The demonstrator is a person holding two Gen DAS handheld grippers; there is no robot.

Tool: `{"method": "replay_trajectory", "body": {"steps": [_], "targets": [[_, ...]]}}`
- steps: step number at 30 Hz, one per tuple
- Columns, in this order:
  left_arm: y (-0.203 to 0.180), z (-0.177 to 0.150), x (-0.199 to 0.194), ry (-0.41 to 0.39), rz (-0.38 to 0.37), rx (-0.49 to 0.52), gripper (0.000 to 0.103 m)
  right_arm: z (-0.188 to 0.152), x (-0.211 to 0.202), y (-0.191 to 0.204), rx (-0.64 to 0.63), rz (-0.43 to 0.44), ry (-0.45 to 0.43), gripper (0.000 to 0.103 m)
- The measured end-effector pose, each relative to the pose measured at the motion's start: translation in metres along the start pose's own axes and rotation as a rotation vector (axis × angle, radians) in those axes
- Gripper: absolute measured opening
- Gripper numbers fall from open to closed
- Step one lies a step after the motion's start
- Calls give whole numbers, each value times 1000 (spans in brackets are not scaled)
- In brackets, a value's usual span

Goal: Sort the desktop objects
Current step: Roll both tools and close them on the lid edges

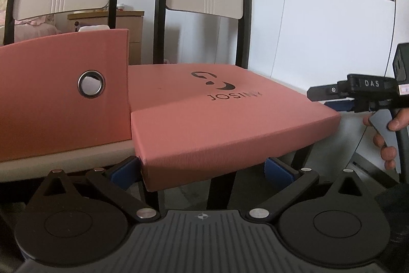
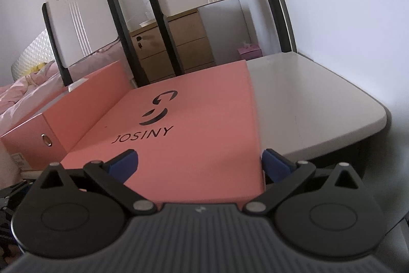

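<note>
JOSINY shoebox lid (image 2: 194, 124) — left gripper (image 1: 202, 168) and right gripper (image 2: 199, 161) each straddle a lid edge, jaws spread, unclenched; shoebox base (image 1: 58, 94) beside it — likely gripping next.

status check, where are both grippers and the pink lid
Left gripper and right gripper open, each straddling pink lid. Lid beside pink box on chair seat. Nothing blocking.

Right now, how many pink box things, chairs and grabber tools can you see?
Pink box pieces: 2, the lid with the JOSINY logo and the box base with the metal ring hole.
Chairs: 2, one under the lid and one behind the base.
Grabber tools: 2, the left gripper and the right gripper.
Total: 6
</note>
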State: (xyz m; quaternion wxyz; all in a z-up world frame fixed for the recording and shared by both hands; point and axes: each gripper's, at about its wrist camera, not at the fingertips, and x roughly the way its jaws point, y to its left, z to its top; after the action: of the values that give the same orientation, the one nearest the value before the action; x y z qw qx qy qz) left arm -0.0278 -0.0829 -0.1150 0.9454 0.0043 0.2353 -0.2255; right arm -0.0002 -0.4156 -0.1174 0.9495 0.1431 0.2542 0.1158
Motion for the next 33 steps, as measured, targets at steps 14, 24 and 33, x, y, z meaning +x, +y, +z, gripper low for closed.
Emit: {"method": "replay_trajectory", "body": {"steps": [14,24,33], "targets": [[62,10,5,30,-130,-265,103,-4,14,-52,425,99,34,103],[90,11,27,79,-192,-476,103,-10,33,-65,610,196,109,103],[100,14,47,81,-303,-614,98,-10,41,-71,639,179,111,78]]}}
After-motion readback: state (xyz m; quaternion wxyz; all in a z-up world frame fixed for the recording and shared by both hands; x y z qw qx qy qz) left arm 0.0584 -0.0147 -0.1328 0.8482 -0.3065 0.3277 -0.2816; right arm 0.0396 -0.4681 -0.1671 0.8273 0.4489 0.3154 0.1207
